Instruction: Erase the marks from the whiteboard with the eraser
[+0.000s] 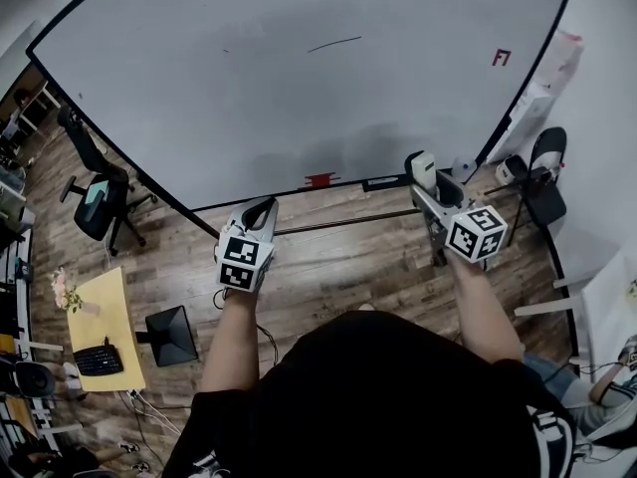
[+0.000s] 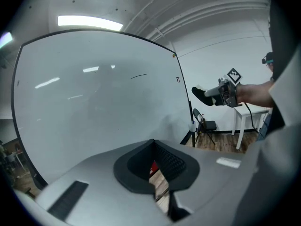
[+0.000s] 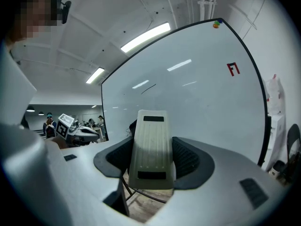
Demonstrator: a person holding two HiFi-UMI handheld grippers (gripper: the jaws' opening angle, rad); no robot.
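The large white whiteboard with a black frame (image 1: 299, 98) carries a thin black stroke (image 1: 333, 44) toward its top edge and a small red mark (image 1: 501, 57) by its right edge. The right hand-held gripper (image 3: 150, 160) is clamped on the pale grey plastic eraser (image 3: 149, 140), raised near the bottom right corner, probably ready to wipe. The left hand-held gripper (image 2: 155, 175) is drawn together on nothing and looks idle.
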